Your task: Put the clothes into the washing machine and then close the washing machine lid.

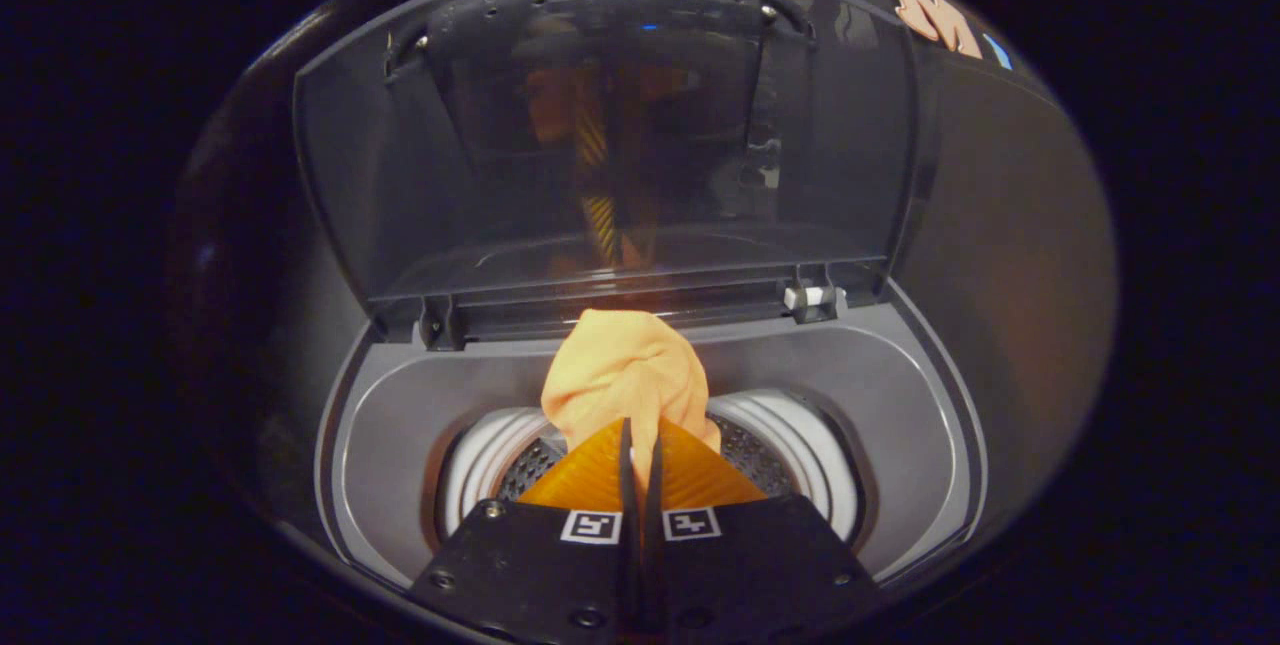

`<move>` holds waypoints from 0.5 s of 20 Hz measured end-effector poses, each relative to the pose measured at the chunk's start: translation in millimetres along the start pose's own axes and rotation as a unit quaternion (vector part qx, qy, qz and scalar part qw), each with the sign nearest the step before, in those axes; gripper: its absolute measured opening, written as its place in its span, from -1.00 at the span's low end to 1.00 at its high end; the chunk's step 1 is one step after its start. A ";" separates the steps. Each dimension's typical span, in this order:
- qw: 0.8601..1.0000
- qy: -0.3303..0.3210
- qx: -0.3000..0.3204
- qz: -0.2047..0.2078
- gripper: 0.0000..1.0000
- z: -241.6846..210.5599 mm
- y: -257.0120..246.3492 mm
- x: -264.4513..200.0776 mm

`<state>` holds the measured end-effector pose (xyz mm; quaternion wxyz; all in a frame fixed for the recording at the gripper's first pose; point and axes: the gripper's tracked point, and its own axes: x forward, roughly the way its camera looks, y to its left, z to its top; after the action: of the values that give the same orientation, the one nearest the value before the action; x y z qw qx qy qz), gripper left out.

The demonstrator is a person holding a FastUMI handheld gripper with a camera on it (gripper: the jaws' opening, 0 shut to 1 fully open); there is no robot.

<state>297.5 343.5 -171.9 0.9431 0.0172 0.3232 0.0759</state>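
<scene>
the hand-held gripper [640,440] is clamped on an orange cloth [625,375], bunched just ahead of its fingers over the washing machine [900,395] drum [790,445]; beyond, the lid [620,135] stands raised.

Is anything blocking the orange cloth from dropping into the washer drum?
Nothing visible is. The tongs are shut on the orange cloth, right above the open drum, and the lid stands raised behind it.

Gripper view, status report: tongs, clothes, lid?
Tongs shut on orange cloth, held over the drum opening. Washing machine lid open, upright behind. Nothing blocking the drum.
</scene>
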 end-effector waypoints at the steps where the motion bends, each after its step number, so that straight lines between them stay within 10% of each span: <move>1: 1.000 0.003 0.003 -0.003 -0.97 -1.9 0.0 -1.9; 6: 1.000 -0.003 -0.003 0.009 -0.51 -1.0 7.2 -11.2; 10: 0.998 -0.056 0.019 0.017 0.28 29.0 10.6 -43.1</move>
<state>280.3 347.8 -122.0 0.9579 0.0446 0.2707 0.0847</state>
